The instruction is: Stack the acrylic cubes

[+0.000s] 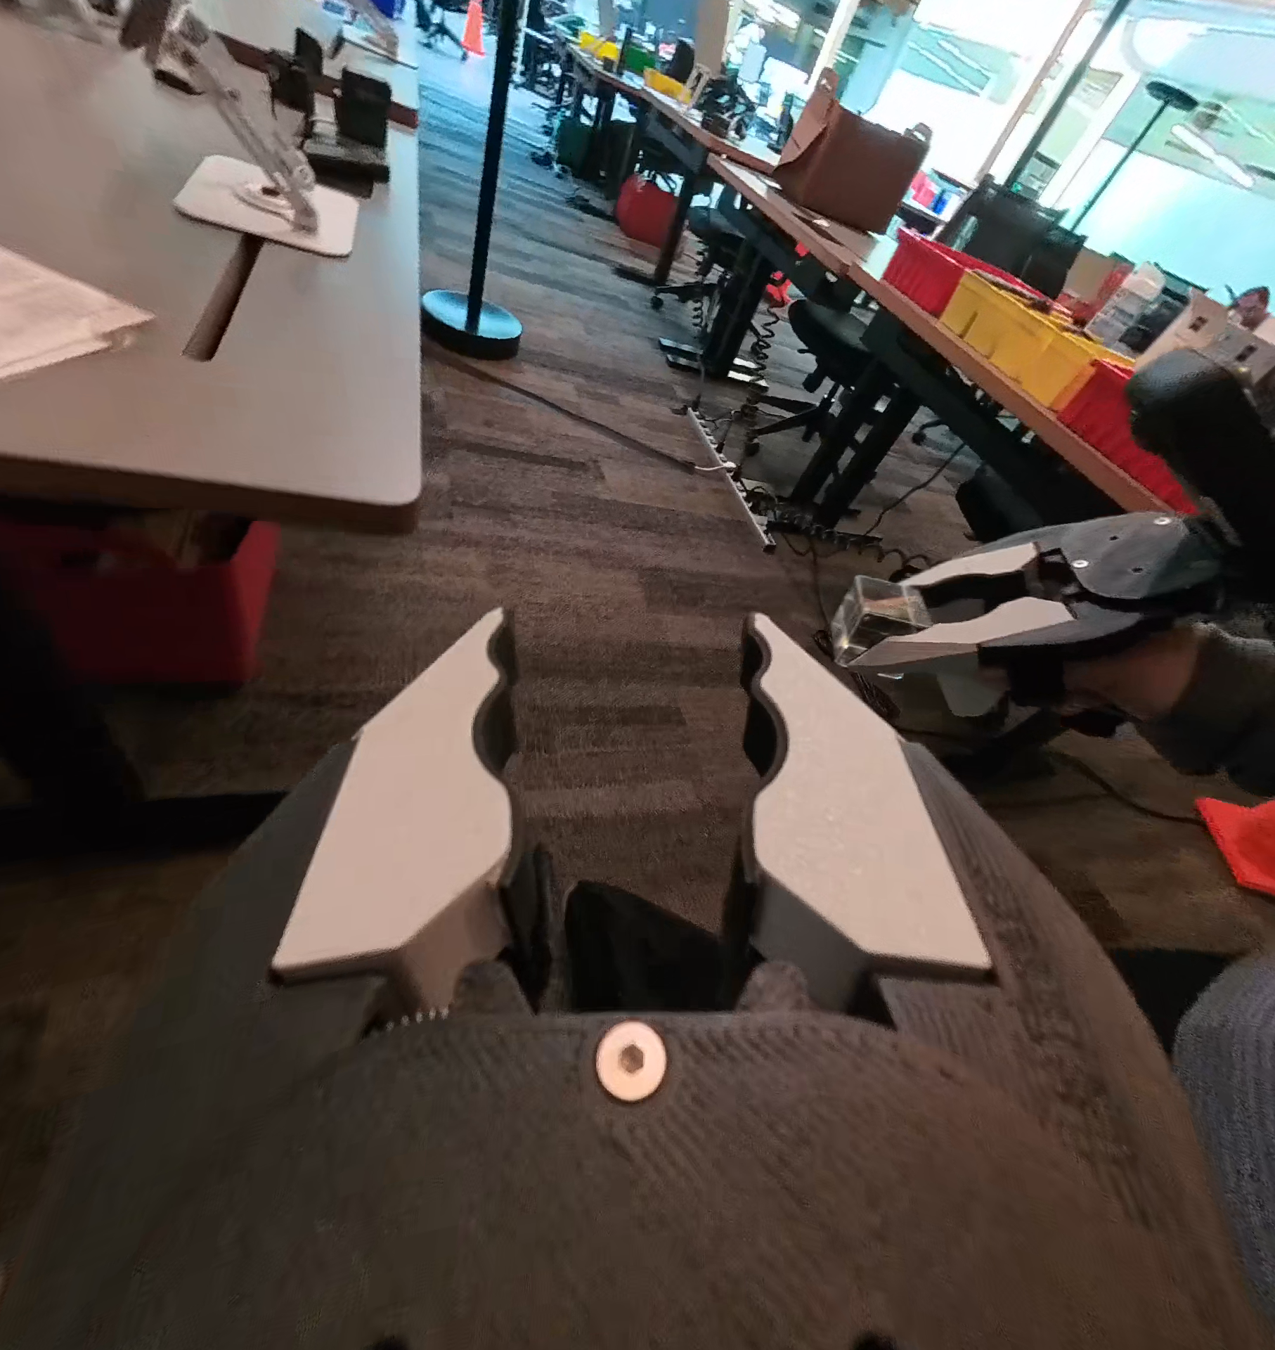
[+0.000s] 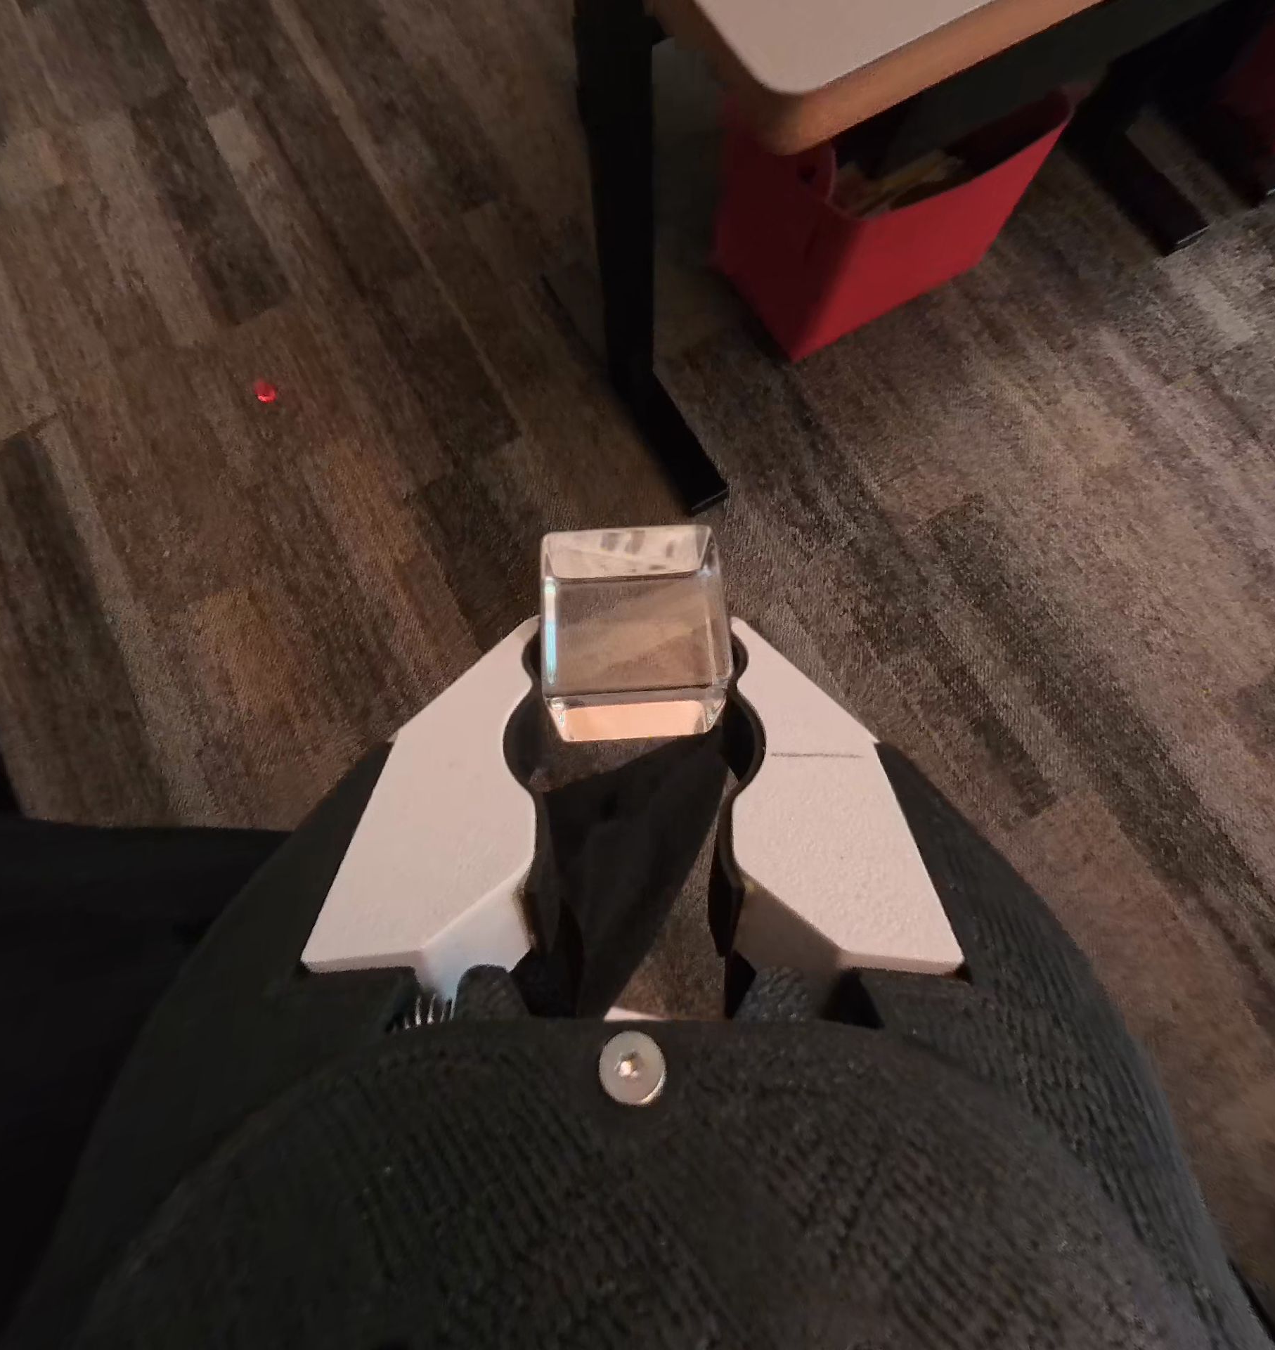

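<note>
My right gripper (image 2: 631, 635) is shut on a clear transparent cube (image 2: 633, 635), its fingertips pressed against the cube's two sides, held above the carpet. The cube sticks out past the fingertips. In the left wrist view the right gripper (image 1: 890, 621) shows at the right with the clear cube (image 1: 879, 617) between its tips, a hand behind it. My left gripper (image 1: 627, 628) is open and empty over the carpet, to the left of the right gripper and apart from it.
A grey table (image 1: 255, 409) with a stand base (image 1: 269, 208) is at the left, a red bin (image 1: 160, 606) under it. A black post (image 1: 474, 321) stands ahead. Desks with red and yellow bins (image 1: 1021, 329) run along the right. A table leg (image 2: 634, 256) and red bin (image 2: 875, 219) lie ahead of the right gripper.
</note>
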Available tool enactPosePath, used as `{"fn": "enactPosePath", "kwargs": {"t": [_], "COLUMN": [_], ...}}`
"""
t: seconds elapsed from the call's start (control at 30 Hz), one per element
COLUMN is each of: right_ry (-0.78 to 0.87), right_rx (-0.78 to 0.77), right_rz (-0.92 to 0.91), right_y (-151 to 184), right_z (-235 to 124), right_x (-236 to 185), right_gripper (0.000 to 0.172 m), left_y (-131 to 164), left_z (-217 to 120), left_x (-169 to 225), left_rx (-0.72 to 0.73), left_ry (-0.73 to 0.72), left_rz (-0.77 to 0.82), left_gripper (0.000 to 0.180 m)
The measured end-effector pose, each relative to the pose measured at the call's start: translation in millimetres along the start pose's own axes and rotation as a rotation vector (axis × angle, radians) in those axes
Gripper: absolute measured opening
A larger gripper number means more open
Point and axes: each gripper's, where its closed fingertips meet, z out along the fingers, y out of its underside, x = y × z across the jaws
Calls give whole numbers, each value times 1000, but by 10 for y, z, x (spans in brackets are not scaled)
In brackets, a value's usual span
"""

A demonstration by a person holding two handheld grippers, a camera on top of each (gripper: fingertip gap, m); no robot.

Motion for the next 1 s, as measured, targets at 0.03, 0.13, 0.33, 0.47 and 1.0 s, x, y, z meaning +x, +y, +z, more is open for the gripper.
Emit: {"fn": "enactPosePath", "kwargs": {"t": [0.03, 0.13, 0.33, 0.47, 1.0], "right_ry": [-9, -42, -76, -42, -63], "right_rx": [2, 0, 28, 30, 18], "right_rz": [-7, -28, -65, -9, 44], "right_y": [-84, -347, -888, -1029, -2345], "right_z": [82, 299, 427, 562, 1834], "right_x": [164, 690, 1799, 2568, 5146], "right_gripper": [44, 44, 44, 45, 45], "left_y": [-67, -293, -915, -1154, -2330], "left_z": [207, 876, 2258, 3082, 6270], "left_x": [-32, -180, -177, -66, -987], "left_rx": [2, 16, 35, -26, -68], "left_ry": [5, -2, 70, 149, 240], "left_rz": [9, -17, -44, 50, 290], "left_gripper": [60, 58, 57, 53, 37]}}
